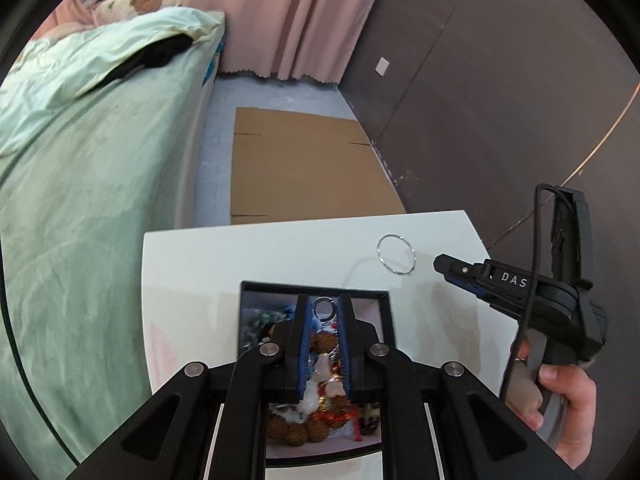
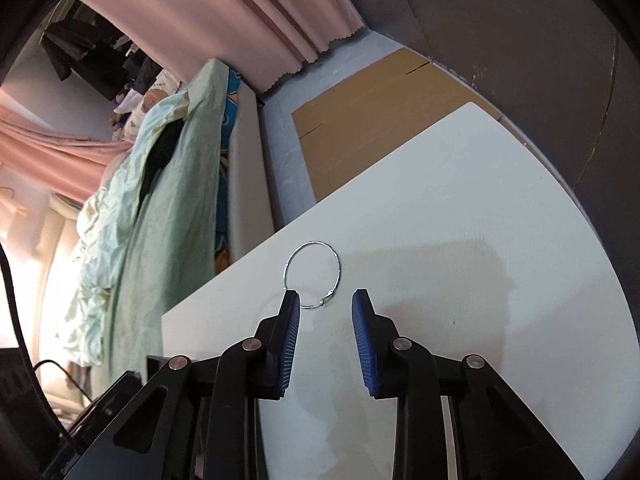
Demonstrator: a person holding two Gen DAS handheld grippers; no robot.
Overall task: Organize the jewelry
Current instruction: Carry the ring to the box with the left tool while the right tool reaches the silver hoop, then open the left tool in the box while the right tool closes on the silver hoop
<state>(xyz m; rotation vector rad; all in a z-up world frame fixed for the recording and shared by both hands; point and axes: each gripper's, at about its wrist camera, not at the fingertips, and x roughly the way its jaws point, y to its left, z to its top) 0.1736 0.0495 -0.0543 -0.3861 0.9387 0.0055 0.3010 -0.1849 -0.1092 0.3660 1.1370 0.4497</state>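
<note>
In the left wrist view, my left gripper (image 1: 323,302) is shut on a small silver ring (image 1: 324,299), pinched between its blue pads. It hangs over an open black-rimmed box (image 1: 316,285) that holds brown beads (image 1: 324,342) and other mixed jewelry. A large thin silver hoop (image 1: 396,235) lies flat on the white table (image 1: 240,256), right of the box. My right gripper (image 1: 438,262) points at the hoop from the right. In the right wrist view the right gripper (image 2: 326,298) is open, and the hoop (image 2: 314,242) lies just ahead with its clasp end between the fingertips, untouched by the pads.
A person's hand (image 1: 568,400) holds the right gripper's handle. A flattened cardboard sheet (image 1: 304,168) lies on the floor beyond the table's far edge. A bed with a pale green quilt (image 1: 92,160) stands to the left, pink curtains (image 1: 288,16) behind it, and a dark wall (image 1: 500,100) to the right.
</note>
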